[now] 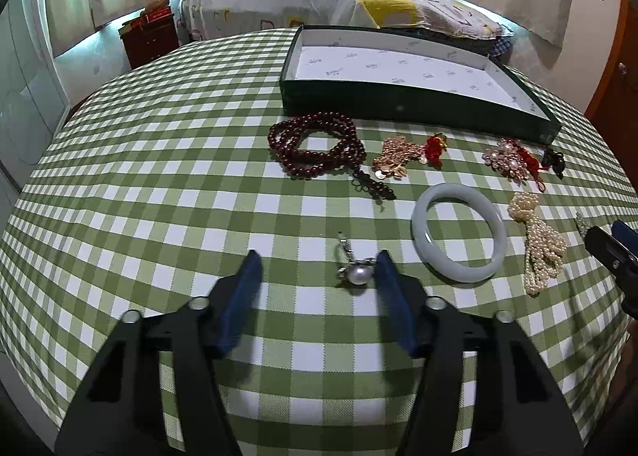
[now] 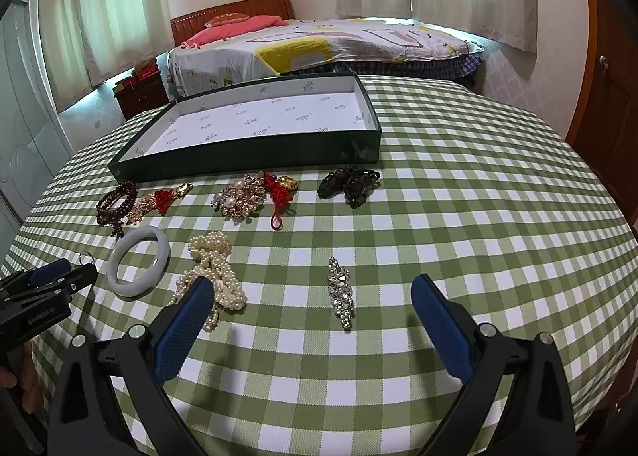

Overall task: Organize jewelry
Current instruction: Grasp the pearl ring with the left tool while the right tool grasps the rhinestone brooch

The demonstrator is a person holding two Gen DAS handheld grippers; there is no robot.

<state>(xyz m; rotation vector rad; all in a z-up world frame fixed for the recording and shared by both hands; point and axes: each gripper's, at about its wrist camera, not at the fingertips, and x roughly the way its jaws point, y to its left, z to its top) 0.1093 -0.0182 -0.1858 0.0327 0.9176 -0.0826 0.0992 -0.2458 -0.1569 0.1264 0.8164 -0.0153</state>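
Note:
My left gripper (image 1: 317, 260) is open low over the checked tablecloth; a pearl ring (image 1: 356, 274) lies between its fingers, close to the right finger. My right gripper (image 2: 311, 288) is open, with a crystal brooch (image 2: 341, 294) lying between and just ahead of its fingers. The pearl strand (image 2: 213, 276) lies at its left finger. A jade bangle (image 1: 458, 230), dark red beads (image 1: 317, 143), two gold-and-red charms (image 1: 402, 156) (image 1: 512, 160) and a dark bead bracelet (image 2: 351, 182) lie on the cloth. The empty green tray (image 1: 398, 101) stands behind them.
The table (image 2: 478, 216) has a green-and-white checked cloth and drops off at the near and side edges. A bed (image 2: 319, 41) and a nightstand (image 2: 141, 91) stand beyond the table. The left gripper shows at the left edge of the right wrist view (image 2: 52, 280).

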